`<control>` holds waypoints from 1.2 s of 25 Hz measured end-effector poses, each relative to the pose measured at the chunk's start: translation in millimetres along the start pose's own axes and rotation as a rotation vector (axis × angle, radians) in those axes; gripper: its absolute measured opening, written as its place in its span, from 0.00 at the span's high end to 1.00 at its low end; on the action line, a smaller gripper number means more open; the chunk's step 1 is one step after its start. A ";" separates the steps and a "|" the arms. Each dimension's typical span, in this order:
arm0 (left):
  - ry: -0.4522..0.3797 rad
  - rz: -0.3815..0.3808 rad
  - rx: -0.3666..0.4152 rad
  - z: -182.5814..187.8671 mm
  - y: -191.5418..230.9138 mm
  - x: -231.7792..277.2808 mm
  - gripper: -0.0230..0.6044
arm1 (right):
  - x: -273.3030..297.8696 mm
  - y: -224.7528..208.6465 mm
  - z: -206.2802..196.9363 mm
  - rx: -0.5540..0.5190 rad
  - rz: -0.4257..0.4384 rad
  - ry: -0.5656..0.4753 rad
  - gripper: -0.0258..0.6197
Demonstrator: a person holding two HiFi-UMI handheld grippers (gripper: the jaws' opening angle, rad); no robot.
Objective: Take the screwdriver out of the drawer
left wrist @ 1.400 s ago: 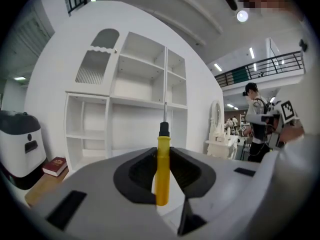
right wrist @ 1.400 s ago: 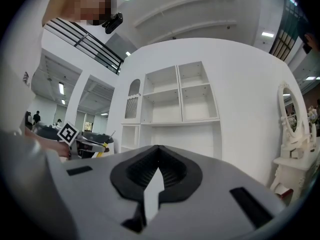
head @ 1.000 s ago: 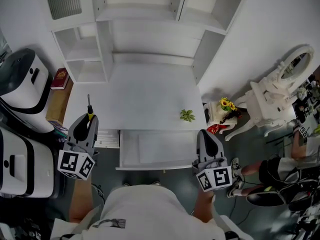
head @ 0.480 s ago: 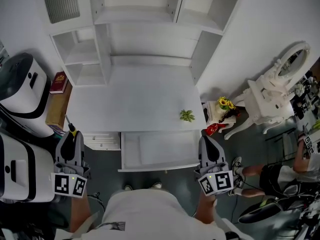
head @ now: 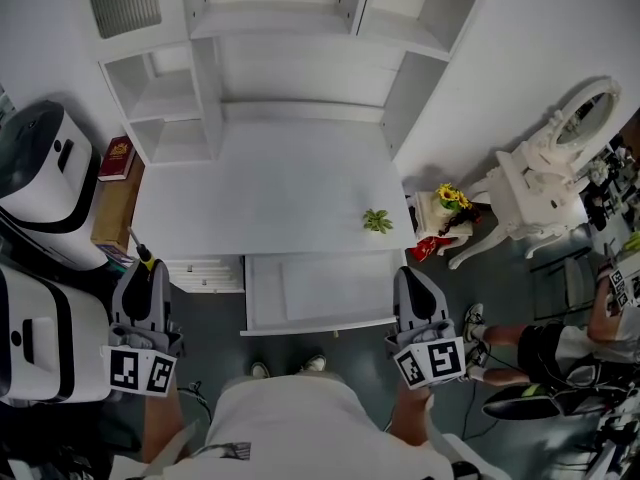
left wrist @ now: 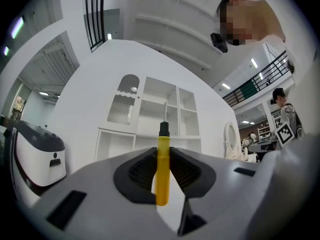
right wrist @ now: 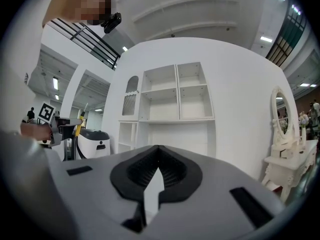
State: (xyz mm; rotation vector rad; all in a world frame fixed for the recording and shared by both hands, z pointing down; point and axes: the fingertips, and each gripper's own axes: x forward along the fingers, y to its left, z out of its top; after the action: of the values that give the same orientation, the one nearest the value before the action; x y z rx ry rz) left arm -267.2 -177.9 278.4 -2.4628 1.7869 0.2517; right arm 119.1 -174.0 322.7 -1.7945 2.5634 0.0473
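Two grippers show in the head view, both low in the frame, one on either side of the person's torso.

Left gripper (head: pixel 143 271), lower left: pinching the yellow-handled screwdriver with black collar and thin metal shaft (head: pixel 139 249). The left gripper view confirms it. The ribbed dark pads clamp the yellow handle about mid-length, the butt end hangs below the pads, and the shaft points up and away toward the white shelf unit (head: pixel 290 48). The grip is on the thick handle, not the thin shaft. This looks like the sensible choice: more surface for the pads and less chance of swivelling.

Screwdriver position: out of the shallow white drawer (head: pixel 320 324) and well to its left, over the dark floor beside the white-and-black machine (head: pixel 40 338). The drawer is pulled open under the front edge of the white desk (head: pixel 270 193), bottom centre. Nothing shows inside it, as far as I can tell.

Right gripper (head: pixel 413 274), lower right of centre, at the drawer's right front corner: jaws pressed together, nothing between them. The right gripper view shows the pads meeting, with only the shelf unit beyond. Whether it touches the drawer front cannot be told.

The desk top is bare except for a small green plant sprig (head: pixel 377 221) near its right edge.

Judgement: the removal itself looks done. What remains is probably setting the tool down, and perhaps closing the drawer, for which the right gripper is well placed. Risk: the handle slips if the pinch loosens while the tool is off the desk.
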 end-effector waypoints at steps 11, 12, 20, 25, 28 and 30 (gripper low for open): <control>-0.007 -0.014 -0.029 -2.7 -2.4 -2.2 0.83 | -3.0 8.4 5.8 -0.020 0.006 0.001 0.95; -0.007 -0.016 -0.030 -2.7 -2.5 -1.7 0.83 | -2.9 9.0 6.0 -0.019 0.006 0.001 0.95; 0.003 -0.018 -0.033 -5.1 -2.8 -4.9 0.83 | -7.0 11.9 3.1 -0.011 -0.002 -0.003 0.95; 0.005 -0.022 -0.036 -4.2 -2.9 -4.7 0.83 | -8.0 14.3 4.0 -0.017 -0.006 0.002 0.95; 0.007 -0.024 -0.040 -5.1 -2.5 -5.2 0.83 | -9.5 16.7 4.0 -0.016 -0.006 0.004 0.95; 0.008 -0.027 -0.043 -5.8 -2.3 -5.4 0.83 | -10.6 18.1 3.9 -0.017 -0.008 0.004 0.95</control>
State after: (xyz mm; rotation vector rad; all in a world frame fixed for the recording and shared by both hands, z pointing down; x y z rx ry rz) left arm -266.2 -173.1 285.1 -2.5185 1.7688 0.2822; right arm 105.8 -157.7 319.4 -1.8115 2.5663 0.0660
